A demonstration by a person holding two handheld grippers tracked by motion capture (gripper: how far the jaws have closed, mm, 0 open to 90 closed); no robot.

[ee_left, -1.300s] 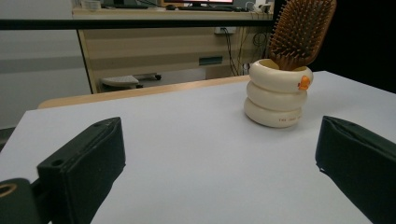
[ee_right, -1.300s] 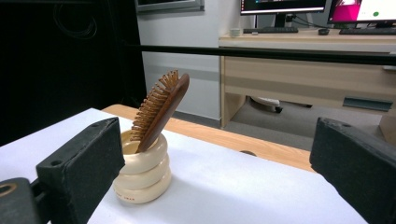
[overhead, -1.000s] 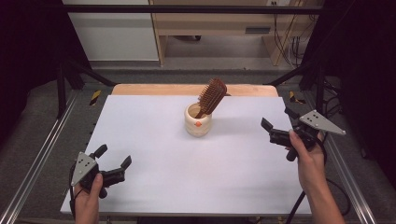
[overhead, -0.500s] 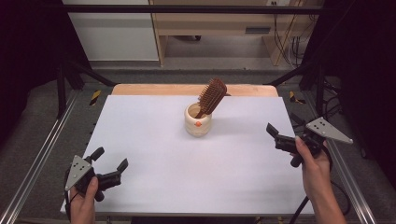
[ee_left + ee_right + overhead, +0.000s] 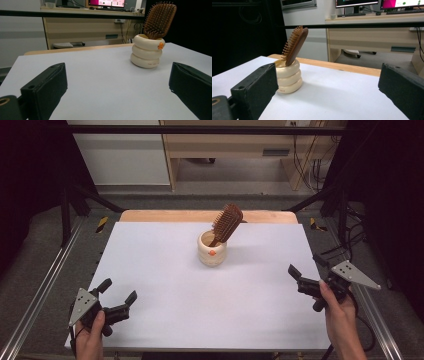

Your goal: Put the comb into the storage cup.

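While the brush stands handle-down in the cup at the middle of the table, leaning toward the far right, both grippers sit well apart from it near the front edge; the left gripper has its jaws spread wide and empty at the front left corner, and the right gripper is likewise agape and empty by the right edge. Should either gripper go for the brush, the risk, as I judge it, lies in the lean; the head overhangs the rim, so a sideways pull could tip the cup, which looks light and stands free on a smooth surface; a pinch on the bristle face could also slip, since the pins give. The cup is cream, glossy, shaped like three stacked rings, with a small orange mark on the top ring; the brush is brown wood, a paddle with an oval head, smooth on its back and set with fine pins on the front; the table is a matt pale sheet with a wooden strip at its far edge; the jaws are black, blocky and softly padded.
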